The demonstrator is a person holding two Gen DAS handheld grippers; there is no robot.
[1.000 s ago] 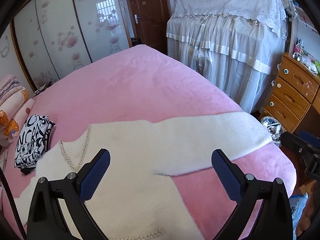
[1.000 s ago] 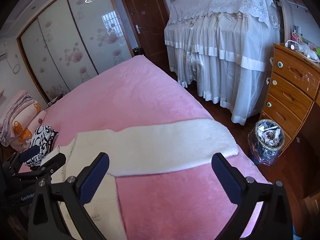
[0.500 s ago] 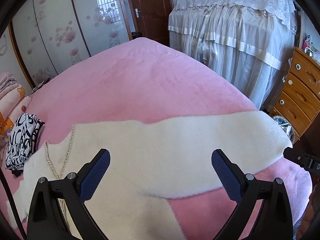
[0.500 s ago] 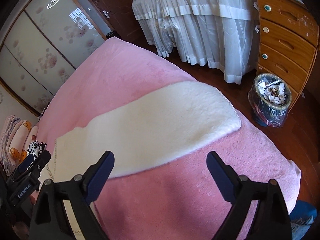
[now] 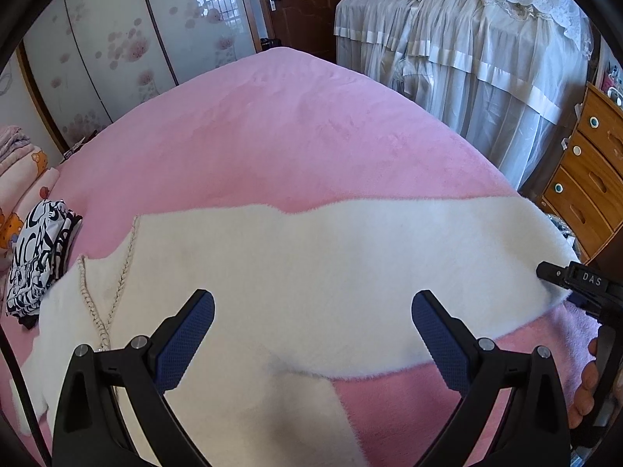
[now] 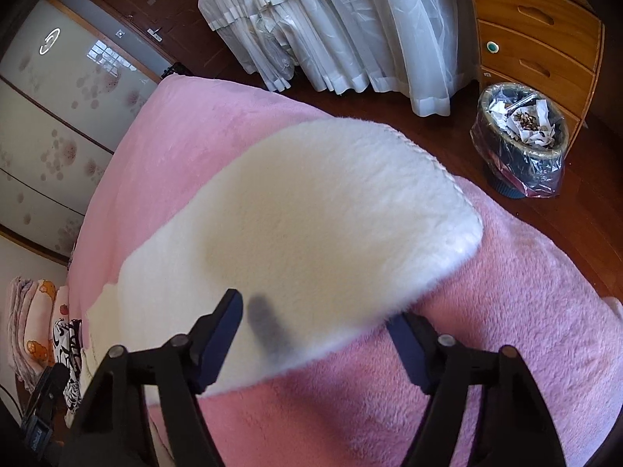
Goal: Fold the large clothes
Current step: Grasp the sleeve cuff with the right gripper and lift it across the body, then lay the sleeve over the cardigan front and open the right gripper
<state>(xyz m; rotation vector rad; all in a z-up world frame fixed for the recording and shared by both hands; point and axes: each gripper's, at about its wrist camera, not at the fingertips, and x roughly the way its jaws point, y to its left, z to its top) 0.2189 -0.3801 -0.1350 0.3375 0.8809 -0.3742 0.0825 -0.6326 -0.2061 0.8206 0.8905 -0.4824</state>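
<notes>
Fluffy white sweater (image 5: 311, 272) spread flat on pink bed (image 5: 272, 128). Left gripper (image 5: 311, 334) held wide above it, nothing gripped. Right gripper (image 6: 315, 334) jaws just been closing, sleeve edge (image 6: 350, 233) straddled, not yet pinched.

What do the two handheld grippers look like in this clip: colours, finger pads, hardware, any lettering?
Both the left gripper and the right gripper have matte black angular frames, silver round screw heads and dark blue textured pads. From the left wrist view, the right one's body carries white "DAS" lettering.
</notes>
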